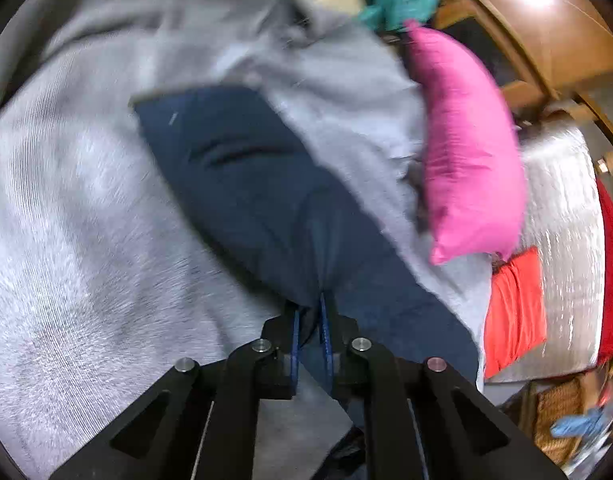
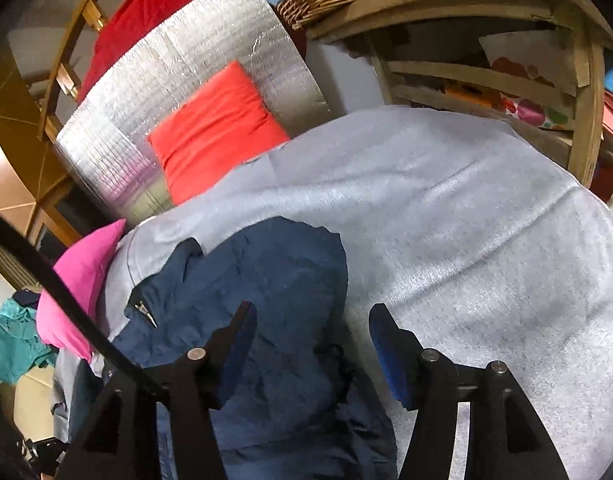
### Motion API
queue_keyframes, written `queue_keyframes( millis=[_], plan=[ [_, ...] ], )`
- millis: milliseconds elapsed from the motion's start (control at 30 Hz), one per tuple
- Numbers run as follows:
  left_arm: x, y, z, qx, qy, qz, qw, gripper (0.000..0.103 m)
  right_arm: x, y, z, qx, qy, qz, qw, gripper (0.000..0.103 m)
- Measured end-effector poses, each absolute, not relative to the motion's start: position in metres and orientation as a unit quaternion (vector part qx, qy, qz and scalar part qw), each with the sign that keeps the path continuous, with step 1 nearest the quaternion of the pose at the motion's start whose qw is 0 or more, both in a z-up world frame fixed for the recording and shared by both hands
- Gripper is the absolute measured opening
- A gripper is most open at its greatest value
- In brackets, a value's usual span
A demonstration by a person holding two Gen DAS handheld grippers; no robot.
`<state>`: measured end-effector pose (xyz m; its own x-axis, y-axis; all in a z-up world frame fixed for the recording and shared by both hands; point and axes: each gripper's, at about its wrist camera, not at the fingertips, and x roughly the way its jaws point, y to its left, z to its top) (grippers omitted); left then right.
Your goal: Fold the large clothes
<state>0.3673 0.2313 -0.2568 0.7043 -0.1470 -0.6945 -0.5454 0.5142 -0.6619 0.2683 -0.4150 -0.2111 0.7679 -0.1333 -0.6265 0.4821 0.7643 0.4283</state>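
**Thin pinch on the navy garment, clutter close on one side**

The left gripper (image 1: pixel 309 322) is clenched on a gathered fold of the navy garment (image 1: pixel 242 172); the cloth bunches between its blue pads and runs away from the jaws as a long dark strip. The right gripper (image 2: pixel 312 340) stands released, its fingers apart above the same garment's crumpled part, with no cloth caught between them.

The garment lies on a grey sheet (image 2: pixel 466 220) spread over the work surface, its zip pull (image 2: pixel 146 314) toward the left in the right wrist view.

Risks, as I judge them: the left pinch looks narrow, so a quick lift could let the slippery fabric slide out, or drag only one layer and leave the rest heaped. The left view is blurred, so how many layers are held is hard to tell. Pulling could also ruck the sheet, since the garment rests straight on it. The right jaws, if they close where they hover, may take a crease rather than a true edge, giving a skewed fold.

Room: the sheet is bare and wide on the side away from the cushions. On the other, a pink cushion (image 1: pixel 466 140) touches the sheet's edge, with a red cushion (image 2: pixel 214 128) against a silver mat (image 2: pixel 146 120) just beyond, and wooden shelves (image 2: pixel 486 76) near the far edge. A sweep that way could snag them.
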Motion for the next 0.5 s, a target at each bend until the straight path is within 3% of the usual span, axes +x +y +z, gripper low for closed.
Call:
queue_keyframes(
  millis=[167, 333, 500],
  plan=[
    [0.368, 0.169, -0.188, -0.372, 0.31, 0.051, 0.873, 0.008, 0.259, -0.423, -0.205, 0.311, 0.276, -0.176, 0.892, 0.062],
    [0.348, 0.058, -0.13, -0.224, 0.252, -0.059, 0.94, 0.007, 0.254, -0.432, -0.203, 0.324, 0.267, -0.178, 0.89, 0.062],
    [0.325, -0.075, -0.131, -0.088, 0.273, -0.202, 0.936, 0.007, 0.249, -0.443, -0.203, 0.335, 0.261, -0.182, 0.886, 0.062]
  ],
)
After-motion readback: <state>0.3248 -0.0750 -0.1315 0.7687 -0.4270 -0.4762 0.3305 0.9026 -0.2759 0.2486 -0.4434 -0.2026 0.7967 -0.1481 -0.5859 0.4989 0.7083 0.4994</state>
